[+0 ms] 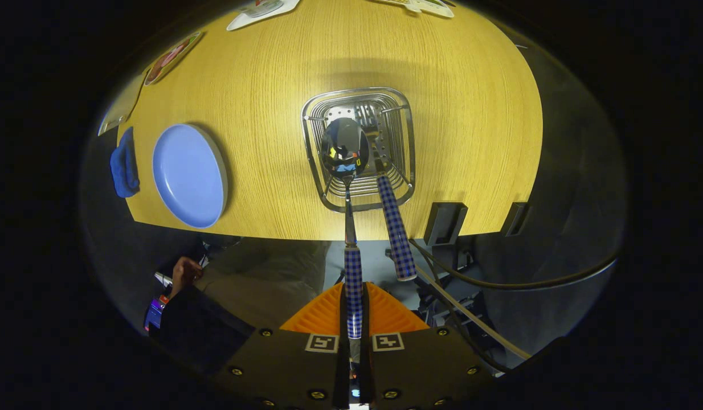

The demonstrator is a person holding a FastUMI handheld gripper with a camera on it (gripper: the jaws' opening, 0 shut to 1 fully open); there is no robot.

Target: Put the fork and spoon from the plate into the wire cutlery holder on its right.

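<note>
Fingers clamped on checked blue-handled steel spoon, its long axis running straight ahead, bowl poised over square wire cutlery holder on yellow wooden table, matching fork already inside.

The gripper points straight down, its two fingers pressed nearly together on the blue-and-white checked handle of a steel spoon, which hangs bowl-down between them. The person's other hand, in a dark sleeve, rests low beside the gripper.
</note>
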